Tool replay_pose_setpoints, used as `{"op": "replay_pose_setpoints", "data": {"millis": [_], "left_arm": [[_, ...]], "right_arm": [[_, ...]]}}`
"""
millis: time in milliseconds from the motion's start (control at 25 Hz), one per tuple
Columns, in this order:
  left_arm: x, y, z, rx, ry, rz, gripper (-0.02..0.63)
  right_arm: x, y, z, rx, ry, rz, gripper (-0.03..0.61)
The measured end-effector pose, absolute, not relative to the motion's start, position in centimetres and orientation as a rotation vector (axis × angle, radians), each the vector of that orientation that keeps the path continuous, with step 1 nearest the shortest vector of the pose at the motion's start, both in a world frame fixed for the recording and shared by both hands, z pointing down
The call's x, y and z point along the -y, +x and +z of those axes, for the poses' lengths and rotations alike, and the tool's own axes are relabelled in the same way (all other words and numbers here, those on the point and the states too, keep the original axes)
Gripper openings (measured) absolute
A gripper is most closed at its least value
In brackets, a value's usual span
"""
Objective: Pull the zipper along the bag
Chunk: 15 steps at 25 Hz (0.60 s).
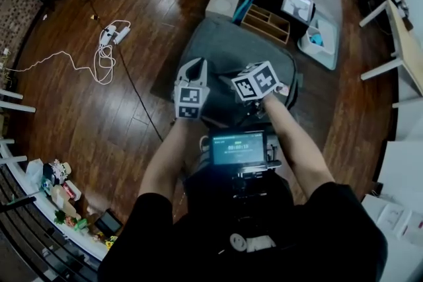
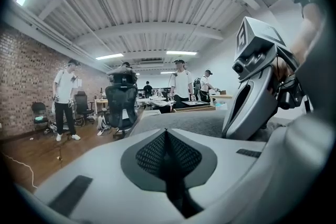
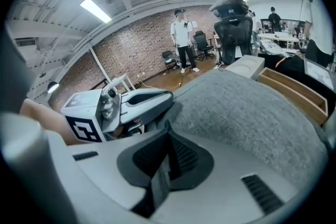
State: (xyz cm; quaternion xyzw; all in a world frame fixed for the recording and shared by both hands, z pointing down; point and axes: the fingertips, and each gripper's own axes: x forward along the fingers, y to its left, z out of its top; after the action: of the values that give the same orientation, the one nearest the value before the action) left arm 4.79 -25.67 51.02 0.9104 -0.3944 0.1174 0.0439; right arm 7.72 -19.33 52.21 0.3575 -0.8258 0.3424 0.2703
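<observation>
While the grey bag lies just under the 2 grippers, the right gripper is clenched on a thin grey strip, probably the zipper pull, and the left gripper is clenched empty: the pull looks barely started, and next it needs a steady drag along the track.

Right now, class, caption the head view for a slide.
Left gripper and right gripper held side by side over the grey bag, wooden floor around.

Head view looks steeply down on the left gripper and right gripper, while each gripper view looks close along its jaws, sharing the bag and the other gripper.
</observation>
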Motion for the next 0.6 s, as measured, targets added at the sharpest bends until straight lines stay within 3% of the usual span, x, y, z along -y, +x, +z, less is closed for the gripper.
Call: {"op": "replay_pose_setpoints", "data": {"millis": [600], "left_arm": [[26.0,4.4,51.4,1.212,2.783,0.405,0.0]], "right_arm": [[17.6,9.8,52.6,2.274,0.942,0.942,0.009]]}}
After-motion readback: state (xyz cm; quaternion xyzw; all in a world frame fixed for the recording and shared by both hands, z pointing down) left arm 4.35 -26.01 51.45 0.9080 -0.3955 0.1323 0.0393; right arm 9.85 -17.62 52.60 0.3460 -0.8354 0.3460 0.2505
